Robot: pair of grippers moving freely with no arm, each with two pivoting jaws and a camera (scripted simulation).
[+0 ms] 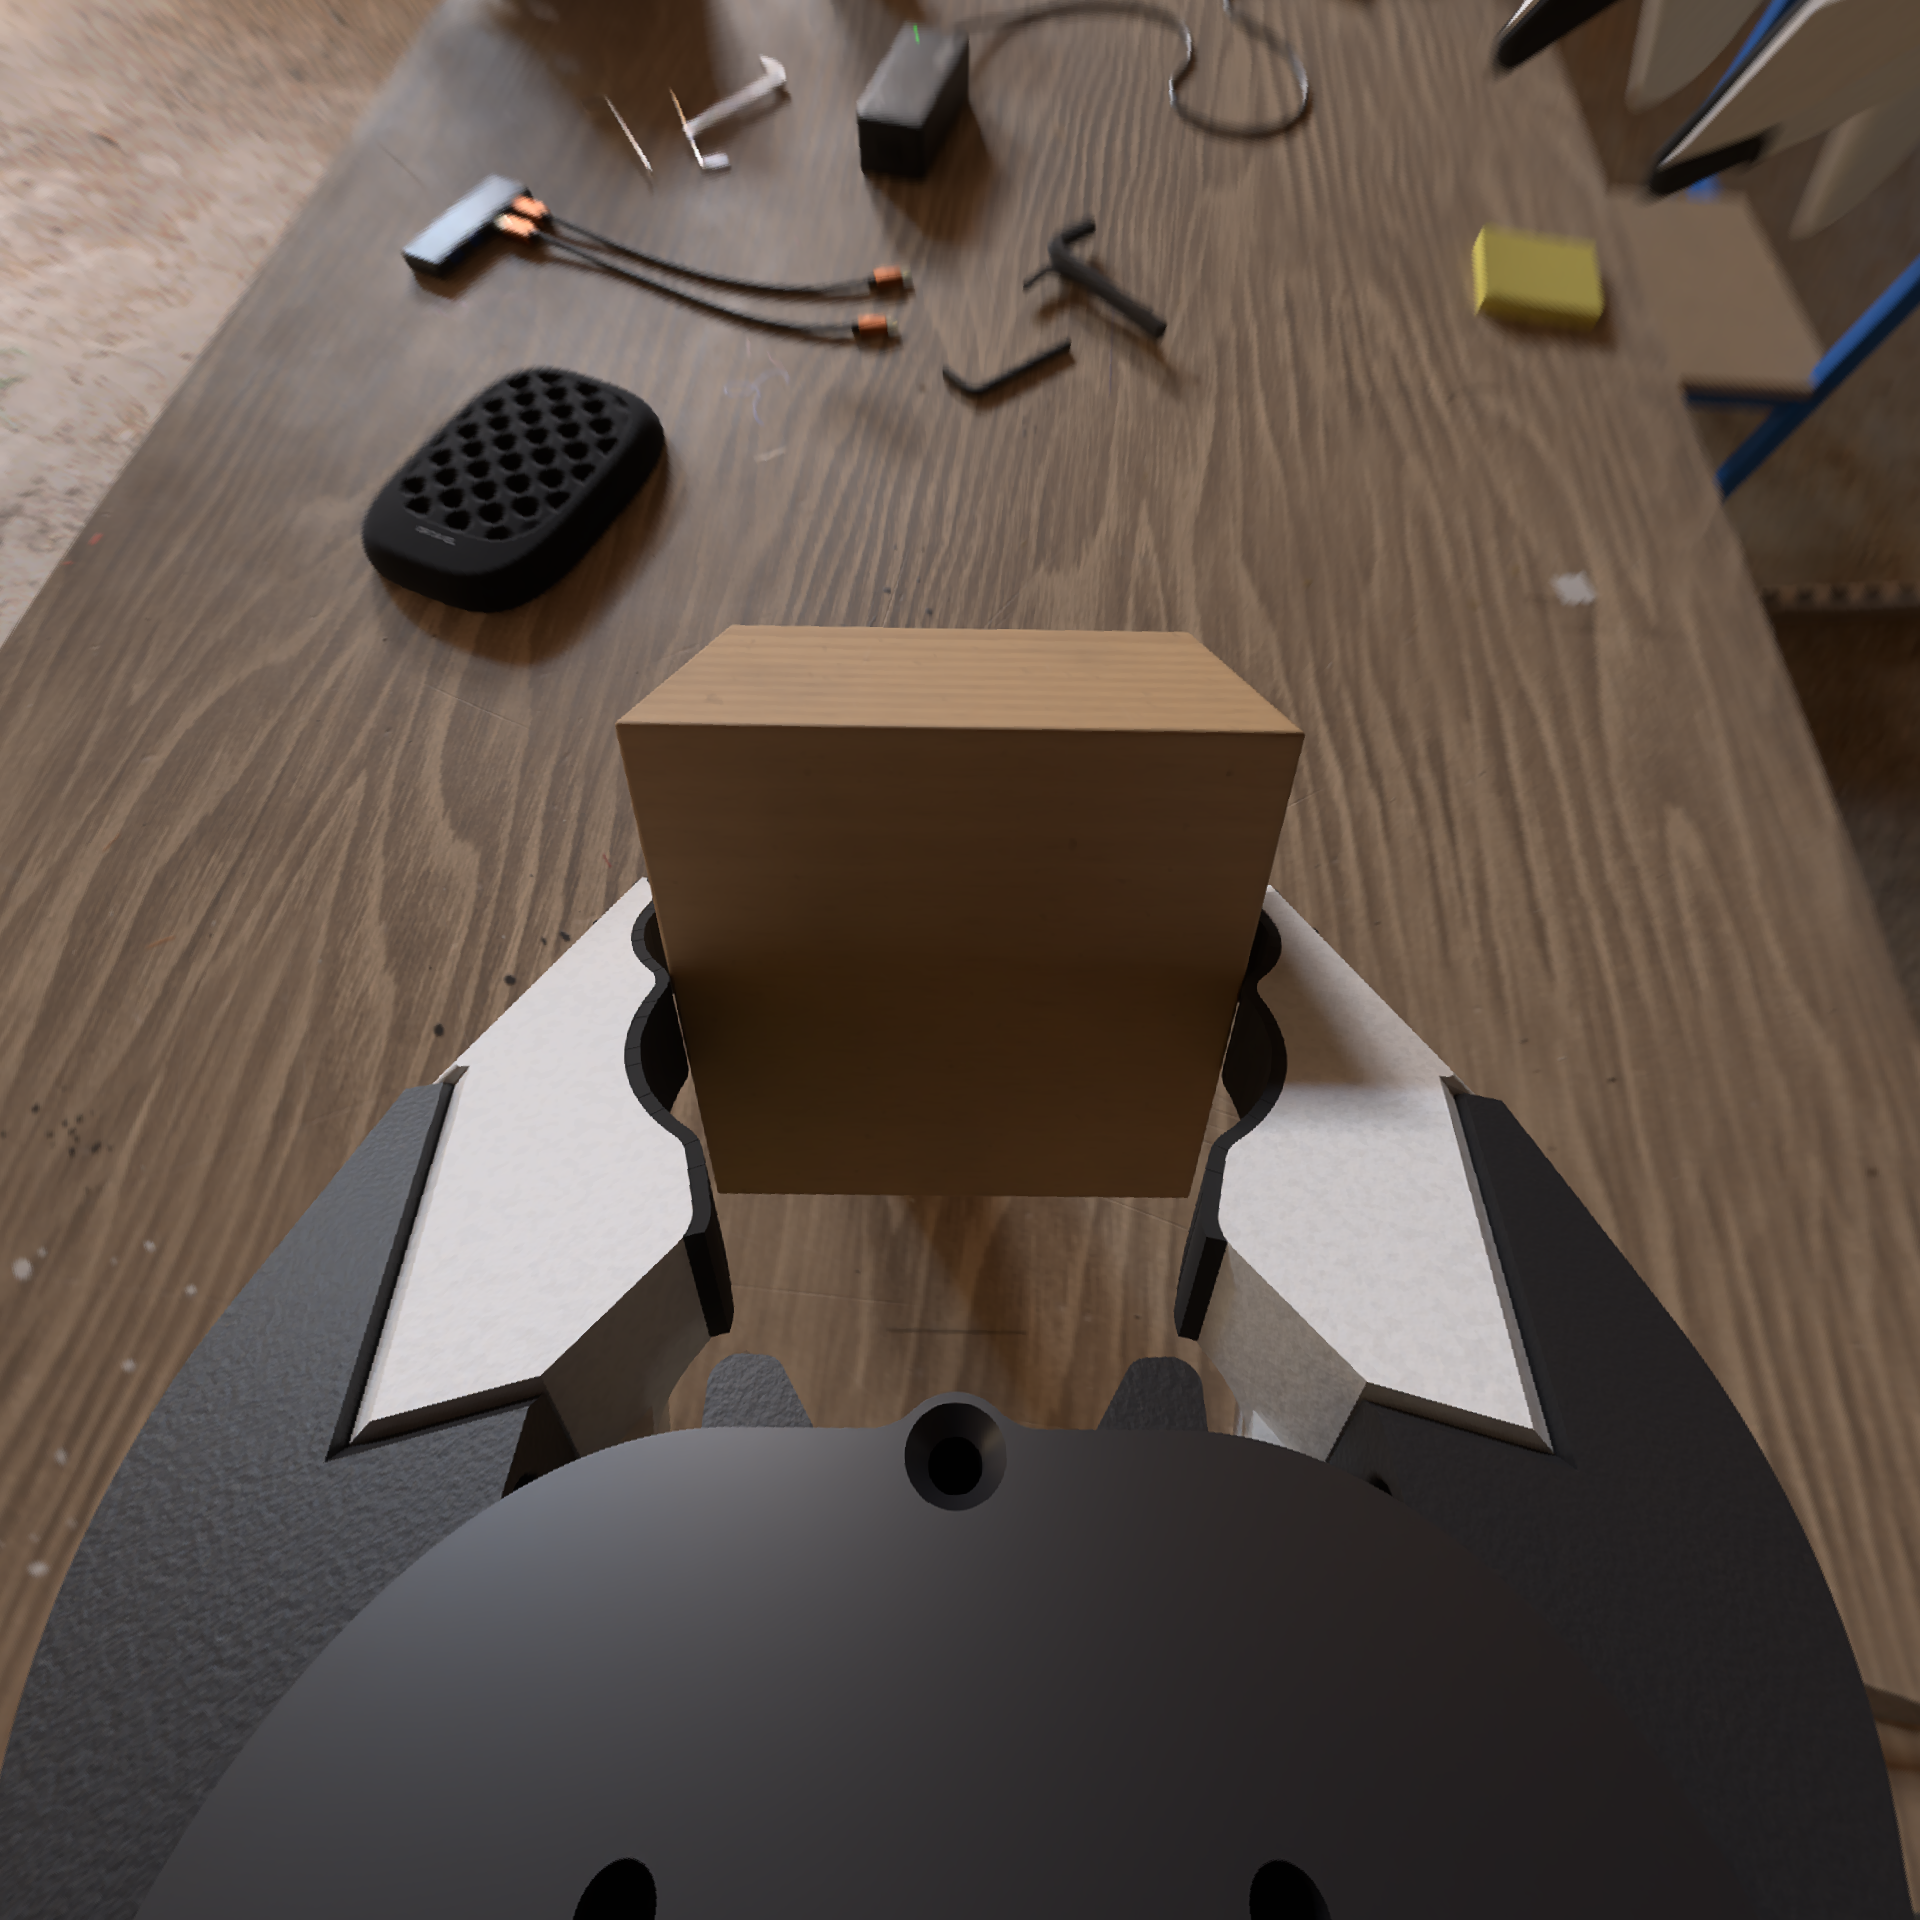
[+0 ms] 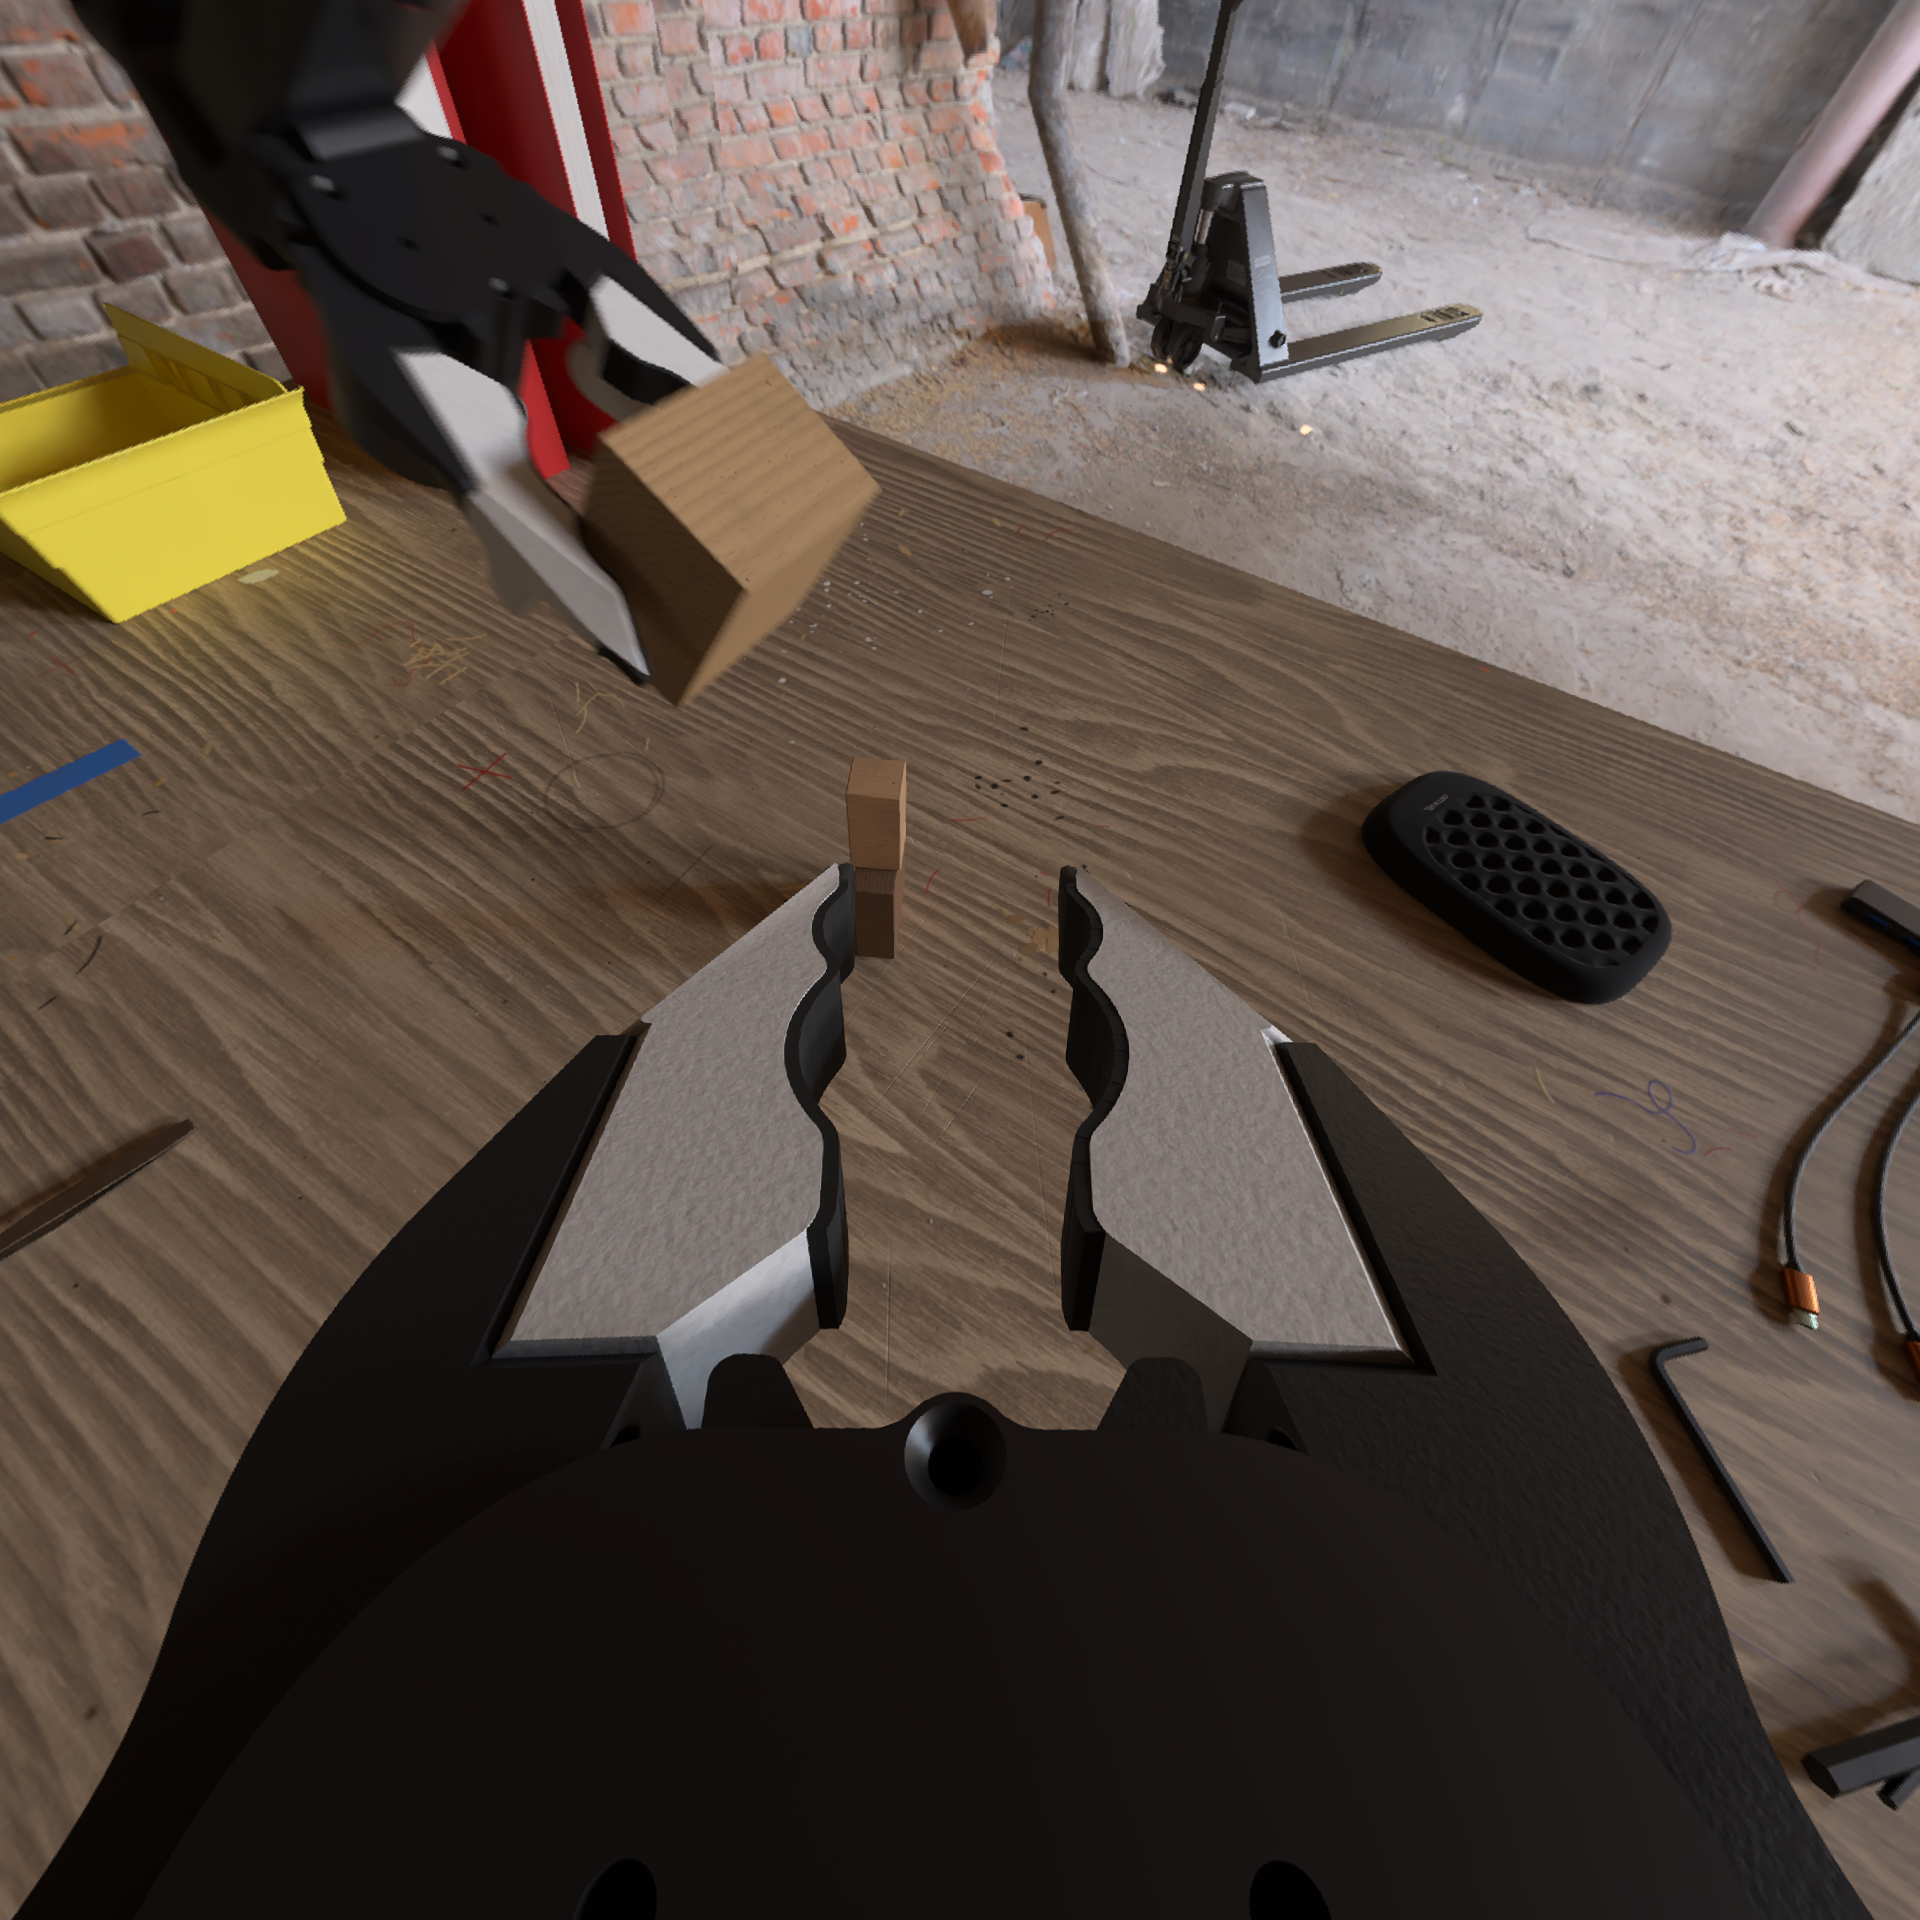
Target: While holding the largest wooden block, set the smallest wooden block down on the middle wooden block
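Note:
My left gripper (image 1: pixel 958 904) is shut on the largest wooden block (image 1: pixel 956 935) and holds it above the table. In the right wrist view this gripper (image 2: pixel 670 509) and its tilted block (image 2: pixel 748 499) hang in the air at the upper left. A small light wooden block (image 2: pixel 876 810) stands on a darker wooden block (image 2: pixel 881 920) on the table. My right gripper (image 2: pixel 956 883) is open and empty. Its left fingertip is just in front of the lower block and hides part of it.
A black perforated pad (image 2: pixel 1517 883) lies to the right, also in the left wrist view (image 1: pixel 514 488). A yellow bin (image 2: pixel 156 468) stands at the far left. Hex keys (image 1: pixel 1003 369), cables (image 1: pixel 707 291), a black adapter (image 1: pixel 912 99) and a yellow pad (image 1: pixel 1538 278) lie farther off.

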